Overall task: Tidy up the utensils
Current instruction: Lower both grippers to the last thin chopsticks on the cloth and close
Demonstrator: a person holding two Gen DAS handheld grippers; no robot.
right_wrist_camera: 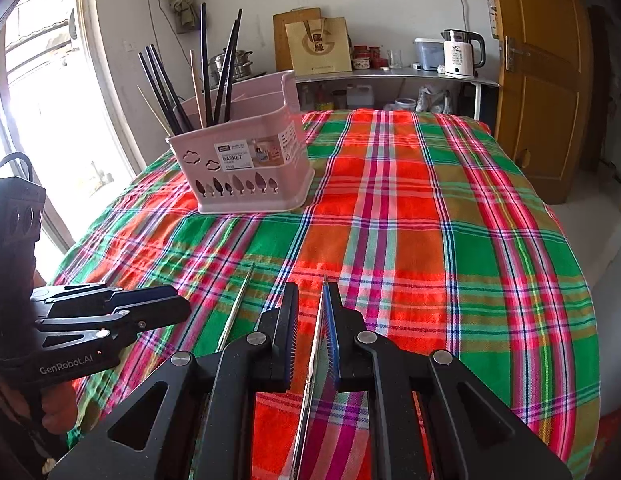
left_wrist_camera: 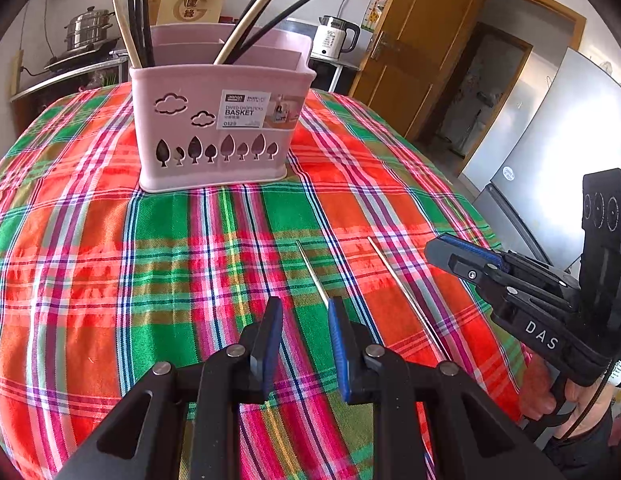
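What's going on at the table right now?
A person holds a gripper in each hand over two metal chopsticks lying on the plaid cloth. The left gripper is open just over the left chopstick. The right gripper is open with the right chopstick running between its jaws, not clamped. The pink basket behind already holds other chopsticks.

Two wrist views, low over the plaid-covered surface [left_wrist_camera: 110, 280]

Each looks forward and downward along its own claw, close to the cloth; both share the pink basket [left_wrist_camera: 214, 120] ahead, and each catches the other claw at its edge.
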